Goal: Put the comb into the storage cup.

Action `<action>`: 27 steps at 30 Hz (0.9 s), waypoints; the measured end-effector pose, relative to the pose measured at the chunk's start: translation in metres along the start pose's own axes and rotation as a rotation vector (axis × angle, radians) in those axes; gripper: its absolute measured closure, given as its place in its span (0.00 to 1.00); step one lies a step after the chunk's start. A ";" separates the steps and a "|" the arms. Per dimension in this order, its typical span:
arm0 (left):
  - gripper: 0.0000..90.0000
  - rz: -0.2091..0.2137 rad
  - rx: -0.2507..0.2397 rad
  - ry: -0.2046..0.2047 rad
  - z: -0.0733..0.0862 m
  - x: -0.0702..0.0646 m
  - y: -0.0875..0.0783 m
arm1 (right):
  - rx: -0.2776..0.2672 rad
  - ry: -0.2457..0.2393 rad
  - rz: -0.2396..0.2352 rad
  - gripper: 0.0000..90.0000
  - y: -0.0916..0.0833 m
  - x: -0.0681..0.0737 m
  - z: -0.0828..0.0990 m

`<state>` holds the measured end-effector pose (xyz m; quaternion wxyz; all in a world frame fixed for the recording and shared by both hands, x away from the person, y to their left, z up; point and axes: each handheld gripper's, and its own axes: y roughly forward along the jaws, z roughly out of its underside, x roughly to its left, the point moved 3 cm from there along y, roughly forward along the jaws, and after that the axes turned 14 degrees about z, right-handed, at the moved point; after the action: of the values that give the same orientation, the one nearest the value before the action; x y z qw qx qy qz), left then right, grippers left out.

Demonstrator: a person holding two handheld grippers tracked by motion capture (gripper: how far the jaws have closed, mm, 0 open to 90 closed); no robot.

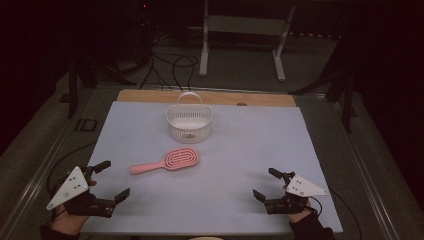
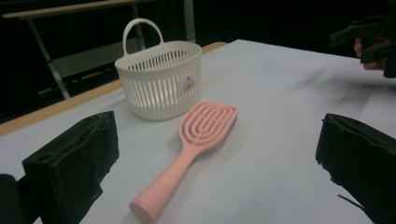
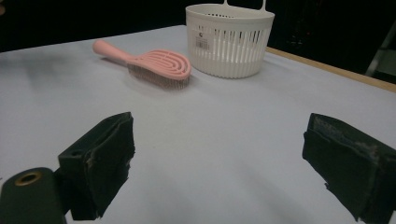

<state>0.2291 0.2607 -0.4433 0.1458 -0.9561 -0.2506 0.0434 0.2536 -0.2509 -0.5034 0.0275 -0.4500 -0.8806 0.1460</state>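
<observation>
Ahead of our left gripper (image 1: 111, 179), jaws apart, lies the pink brush (image 2: 191, 149). Our right gripper (image 1: 267, 185) gapes too. We could pinch its slim handle off-centre and spin it.

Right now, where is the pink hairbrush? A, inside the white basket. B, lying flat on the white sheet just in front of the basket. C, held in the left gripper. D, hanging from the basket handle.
B: the pink hairbrush lies flat on the white sheet, near the white basket but outside it, with both grippers open and away from it.
</observation>
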 end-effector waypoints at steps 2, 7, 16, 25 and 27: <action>0.00 0.005 0.002 -0.001 -0.005 0.002 0.000 | -0.002 -0.001 -0.001 0.10 0.000 0.000 0.000; 0.00 0.016 0.009 0.009 -0.017 0.008 0.002 | -0.003 0.006 -0.001 0.10 0.000 0.001 -0.001; 0.00 0.030 0.011 0.005 -0.031 0.021 0.013 | -0.006 0.009 -0.004 0.10 0.000 0.001 -0.001; 0.00 0.027 0.032 -0.011 -0.039 0.037 0.025 | -0.007 0.013 -0.004 0.10 0.001 0.001 -0.001; 0.00 0.024 0.040 -0.015 -0.040 0.039 0.026 | -0.007 0.013 -0.004 0.10 0.001 0.001 -0.001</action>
<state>0.2812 0.2474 -0.4134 0.1626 -0.9556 -0.2391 0.0575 0.2539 -0.2499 -0.5029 0.0318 -0.4491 -0.8819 0.1402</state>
